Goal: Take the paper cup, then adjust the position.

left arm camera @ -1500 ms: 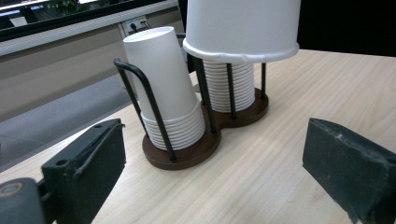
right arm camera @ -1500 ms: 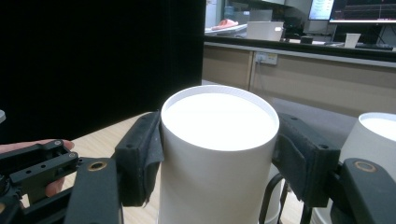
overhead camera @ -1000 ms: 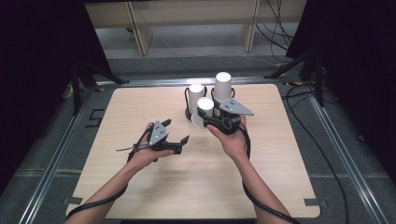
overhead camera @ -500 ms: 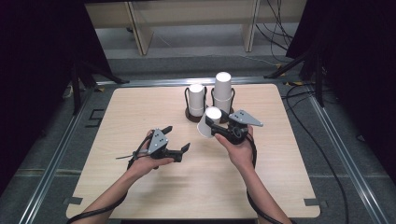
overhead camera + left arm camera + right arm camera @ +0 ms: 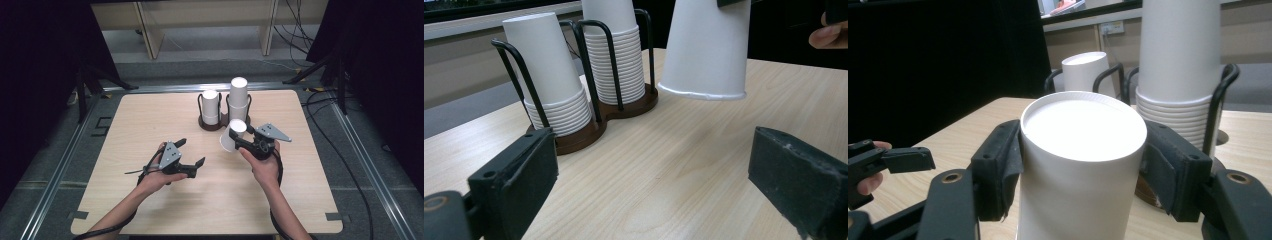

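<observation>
Presently, the wooden table [image 5: 150, 120] bears a brown cup rack [image 5: 212, 124] at its far middle, two stacks standing in it. My right gripper [image 5: 239, 143] clamps one inverted paper cup [image 5: 231, 136] just near of the rack, above the surface. My left gripper [image 5: 192, 160] stands open, empty, well left of the cup

Matt white paper cup [image 5: 1082, 165], pale wood-grain table [image 5: 150, 120], perhaps glossy black wire holder [image 5: 594, 65].
</observation>
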A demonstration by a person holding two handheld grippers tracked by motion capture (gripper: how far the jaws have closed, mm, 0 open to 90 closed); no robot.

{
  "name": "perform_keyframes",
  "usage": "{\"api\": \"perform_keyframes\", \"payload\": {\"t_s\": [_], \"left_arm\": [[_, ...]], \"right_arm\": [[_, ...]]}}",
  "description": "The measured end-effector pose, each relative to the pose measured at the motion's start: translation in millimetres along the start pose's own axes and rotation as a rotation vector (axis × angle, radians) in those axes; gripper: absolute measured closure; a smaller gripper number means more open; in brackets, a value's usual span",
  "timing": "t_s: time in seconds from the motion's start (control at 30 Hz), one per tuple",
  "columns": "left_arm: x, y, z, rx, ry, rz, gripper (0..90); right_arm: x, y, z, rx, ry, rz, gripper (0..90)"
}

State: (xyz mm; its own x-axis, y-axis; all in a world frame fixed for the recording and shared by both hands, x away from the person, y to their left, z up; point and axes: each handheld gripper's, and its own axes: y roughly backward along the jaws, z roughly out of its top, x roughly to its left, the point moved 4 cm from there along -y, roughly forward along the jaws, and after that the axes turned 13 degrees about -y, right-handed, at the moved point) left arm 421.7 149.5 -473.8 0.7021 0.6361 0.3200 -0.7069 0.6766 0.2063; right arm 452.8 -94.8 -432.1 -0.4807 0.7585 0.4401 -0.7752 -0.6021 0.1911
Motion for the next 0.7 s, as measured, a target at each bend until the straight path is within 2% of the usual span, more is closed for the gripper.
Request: {"api": "perform_keyframes", "payload": {"t_s": [0.03, 0.07, 0.1, 0.23, 0.27, 0.5, 0.6, 0.63, 0.67, 0.7], "left_arm": [[0.0, 0.3, -0.1, -0.001, 0.000, 0.001, 5.2], [-0.2, 1.8, -0.3, 0.013, -0.005, 0.000, 5.2], [-1.3, 3.2, -0.5, 0.016, -0.005, -0.002, 5.2], [-2.3, 4.2, -1.1, 0.014, -0.002, 0.000, 5.1], [-2.5, 4.3, -1.4, 0.014, -0.002, 0.000, 5.1], [-8.1, -0.9, -1.0, 0.015, -0.009, -0.018, 5.1], [-10.2, -4.2, -0.4, 0.005, -0.002, -0.021, 5.1], [-11.0, -4.8, -0.1, 0.013, -0.001, -0.023, 5.1], [-12.4, -7.3, 0.6, -0.003, 0.009, -0.023, 5.1], [-14.2, -8.7, 1.6, 0.010, -0.002, -0.034, 5.1]], "right_arm": [[-2.7, 1.6, 0.6, -0.013, 0.029, -0.014, 36.0], [-0.8, 3.1, -0.9, -0.001, -0.008, -0.002, 36.0], [-3.2, 4.4, -2.0, -0.008, 0.002, -0.017, 36.0], [-2.4, 5.3, -3.9, 0.001, -0.013, -0.006, 36.0], [-3.5, 4.0, -4.2, -0.007, 0.000, -0.008, 36.1], [-11.3, 6.4, -6.1, -0.003, -0.060, -0.008, 36.1], [-15.7, 7.0, -5.8, -0.010, -0.041, -0.021, 36.1], [-15.6, 6.7, -7.0, 0.004, -0.070, -0.024, 36.1], [-16.1, 6.8, -7.7, 0.009, -0.087, -0.018, 36.1], [-19.7, 6.8, -8.7, 0.007, -0.086, -0.014, 36.1]]}}
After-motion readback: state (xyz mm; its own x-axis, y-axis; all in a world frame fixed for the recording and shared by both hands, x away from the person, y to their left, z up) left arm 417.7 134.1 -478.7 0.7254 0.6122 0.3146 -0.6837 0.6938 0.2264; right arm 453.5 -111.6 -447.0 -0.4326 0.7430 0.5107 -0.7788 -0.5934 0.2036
